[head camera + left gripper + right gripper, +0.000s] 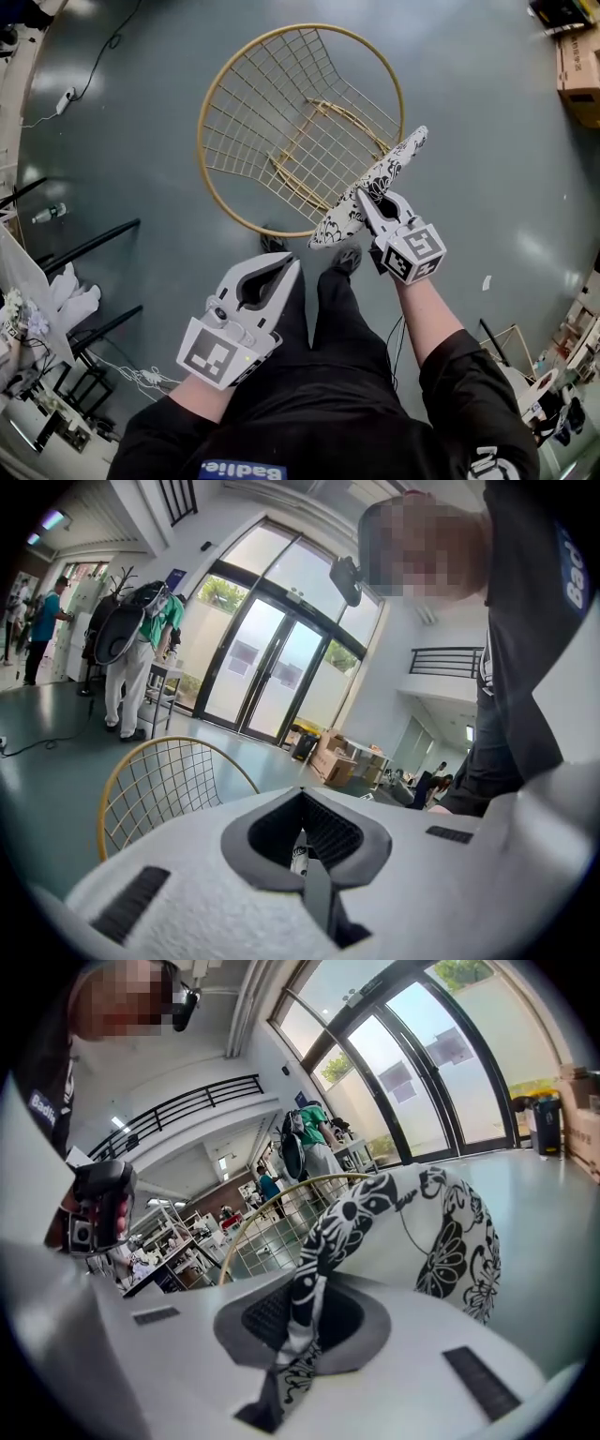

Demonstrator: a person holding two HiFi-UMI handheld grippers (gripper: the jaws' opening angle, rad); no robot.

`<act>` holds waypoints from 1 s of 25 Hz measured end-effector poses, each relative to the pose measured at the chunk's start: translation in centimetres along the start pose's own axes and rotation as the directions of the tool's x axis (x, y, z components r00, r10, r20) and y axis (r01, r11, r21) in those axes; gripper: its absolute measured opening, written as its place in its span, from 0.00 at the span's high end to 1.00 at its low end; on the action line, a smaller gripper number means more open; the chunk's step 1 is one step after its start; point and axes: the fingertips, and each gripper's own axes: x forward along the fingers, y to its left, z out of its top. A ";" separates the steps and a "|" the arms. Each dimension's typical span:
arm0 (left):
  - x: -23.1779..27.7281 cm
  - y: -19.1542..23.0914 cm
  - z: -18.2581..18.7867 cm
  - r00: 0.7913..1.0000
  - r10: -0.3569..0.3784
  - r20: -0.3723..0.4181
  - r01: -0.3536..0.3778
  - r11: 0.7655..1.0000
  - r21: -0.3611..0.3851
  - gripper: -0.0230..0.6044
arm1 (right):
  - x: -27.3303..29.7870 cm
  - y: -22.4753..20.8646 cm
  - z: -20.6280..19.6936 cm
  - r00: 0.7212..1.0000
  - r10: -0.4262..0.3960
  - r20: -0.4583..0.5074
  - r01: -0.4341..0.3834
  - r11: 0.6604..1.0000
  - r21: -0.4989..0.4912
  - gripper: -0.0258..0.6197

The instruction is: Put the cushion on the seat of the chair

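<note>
Right gripper (362, 196) clamped on cushion (441, 1232), pinch plain only in own view; left gripper (292, 264) closed, empty.

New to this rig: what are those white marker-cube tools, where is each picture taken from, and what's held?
A person holds a two-jaw gripper in each hand. One picture looks down from a head camera; the other two ride on the grippers, looking along their jaws. On the grey floor stands a gold wire chair, its seat bare. The right gripper is shut on a black-and-white floral cushion near the chair's rim. The left gripper is shut, empty.
</note>
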 end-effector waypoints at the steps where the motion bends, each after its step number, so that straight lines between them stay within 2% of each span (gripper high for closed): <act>1: -0.2 0.4 -0.2 1.000 0.006 0.002 -0.006 1.000 -0.002 0.94 | 0.8 0.2 0.0 1.000 0.005 -0.005 -0.005 1.000 -0.001 0.90; 4: -0.5 1.6 -0.9 0.999 0.032 0.001 -0.032 0.999 -0.023 0.94 | 3.3 0.2 -0.3 0.999 0.022 -0.026 -0.021 1.000 0.007 0.90; 8: -1.2 3.6 -0.3 0.999 0.050 0.002 -0.050 0.995 -0.088 0.94 | 7.4 0.6 0.4 0.998 0.031 -0.048 -0.030 0.999 0.023 0.90; 18: -4.5 8.7 -1.6 0.996 0.083 -0.014 -0.084 0.986 -0.143 0.94 | 16.4 1.9 0.2 0.996 0.041 -0.083 -0.041 0.999 0.001 0.90; 25: -5.5 11.0 -2.7 0.996 0.087 -0.021 -0.089 0.983 -0.163 0.94 | 22.4 0.8 -2.2 0.989 0.025 -0.147 -0.031 0.999 -0.036 0.90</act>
